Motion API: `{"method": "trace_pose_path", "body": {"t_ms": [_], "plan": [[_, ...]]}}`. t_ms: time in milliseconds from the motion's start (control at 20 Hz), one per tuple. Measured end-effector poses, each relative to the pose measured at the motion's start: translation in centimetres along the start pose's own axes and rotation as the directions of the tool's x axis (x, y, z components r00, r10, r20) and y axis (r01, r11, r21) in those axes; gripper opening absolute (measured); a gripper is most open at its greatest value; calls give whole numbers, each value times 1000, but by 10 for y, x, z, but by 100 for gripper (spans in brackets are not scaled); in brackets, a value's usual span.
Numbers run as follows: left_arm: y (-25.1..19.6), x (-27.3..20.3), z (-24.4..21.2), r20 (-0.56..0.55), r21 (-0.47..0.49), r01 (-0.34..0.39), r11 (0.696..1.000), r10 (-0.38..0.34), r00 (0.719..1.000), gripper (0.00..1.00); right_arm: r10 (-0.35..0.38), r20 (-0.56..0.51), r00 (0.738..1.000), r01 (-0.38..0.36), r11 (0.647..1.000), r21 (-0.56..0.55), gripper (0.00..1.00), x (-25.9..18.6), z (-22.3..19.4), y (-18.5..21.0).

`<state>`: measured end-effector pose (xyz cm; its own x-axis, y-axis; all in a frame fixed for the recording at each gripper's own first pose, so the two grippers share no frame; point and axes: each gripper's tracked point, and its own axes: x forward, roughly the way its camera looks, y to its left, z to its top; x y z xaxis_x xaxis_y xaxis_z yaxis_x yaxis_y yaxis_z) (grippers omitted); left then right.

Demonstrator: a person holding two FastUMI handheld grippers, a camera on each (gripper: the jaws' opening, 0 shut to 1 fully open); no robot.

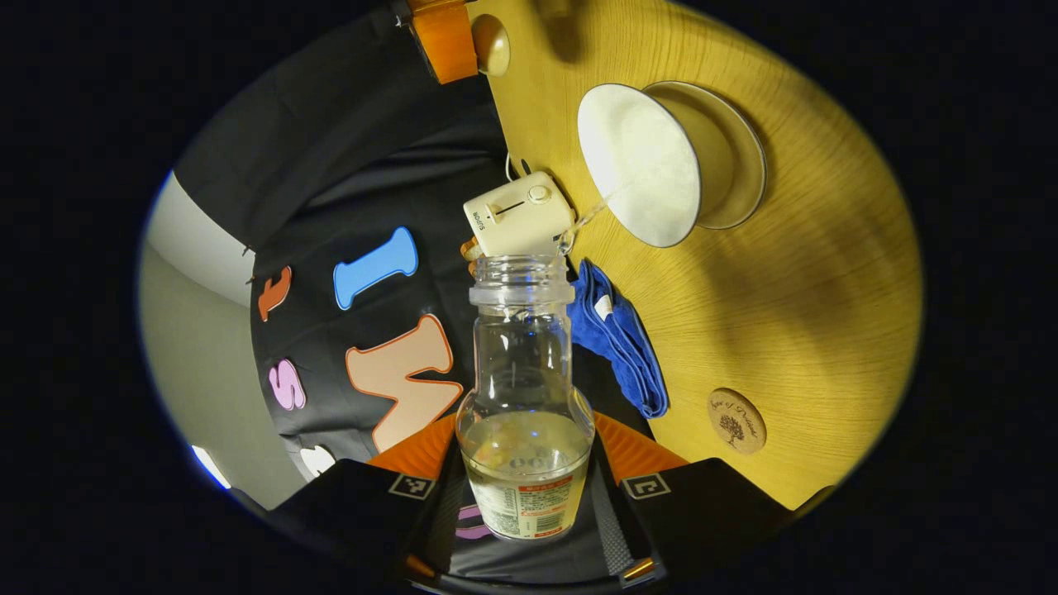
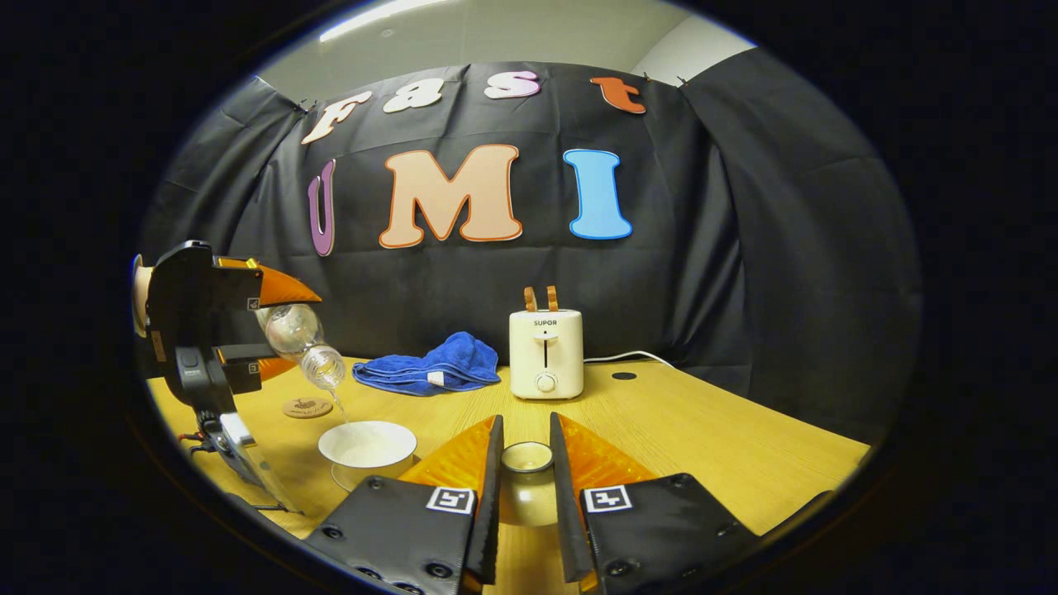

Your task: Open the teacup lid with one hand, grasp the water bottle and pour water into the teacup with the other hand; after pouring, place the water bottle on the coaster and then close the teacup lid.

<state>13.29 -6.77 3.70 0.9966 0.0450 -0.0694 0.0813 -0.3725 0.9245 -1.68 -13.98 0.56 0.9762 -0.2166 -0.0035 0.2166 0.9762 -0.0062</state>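
A cream toaster [image 2: 545, 354] stands upright at the back of the wooden worktop [image 2: 702, 430], two browned slices poking from its slots and its cord trailing off to one side. Just beside it lies a crumpled blue towel [image 2: 430, 365] (a small white tag shows on its fold). In the left gripper view, towel [image 1: 616, 335] and toaster [image 1: 517, 215] sit close together at the worktop's [image 1: 785, 289] edge.

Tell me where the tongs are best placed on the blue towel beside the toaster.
Grip the blue towel at its raised hump nearest the toaster, coming from above. It lies crumpled on the table, so that bunched fold probably offers more cloth to pinch than the thin flat edges.
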Motion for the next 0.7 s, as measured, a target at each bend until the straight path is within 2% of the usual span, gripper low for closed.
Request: {"method": "trace_pose_path", "body": {"t_ms": [200,350,400,500,600,700], "plan": [[-20,3,-3,-8,-115,56,992,-58,998,66,-2,1,1000,2,1000,0,34,0,0,0],[-36,1,-3,4,-272,85,958,-87,996,66,-6,3,1000,6,1000,0,34,1,1,-1],[-43,1,-2,10,-344,100,934,-103,995,66,-6,2,1000,6,1000,0,34,0,0,-1],[-54,4,0,21,-487,124,864,-130,991,66,-6,3,1000,6,1000,-1,34,0,0,-1],[-60,6,5,40,-611,134,780,-139,990,66,-6,2,1000,6,1000,0,34,0,0,-1],[-65,6,7,50,-719,136,681,-145,988,66,-6,3,1000,6,1000,-1,34,0,0,-1]]}}
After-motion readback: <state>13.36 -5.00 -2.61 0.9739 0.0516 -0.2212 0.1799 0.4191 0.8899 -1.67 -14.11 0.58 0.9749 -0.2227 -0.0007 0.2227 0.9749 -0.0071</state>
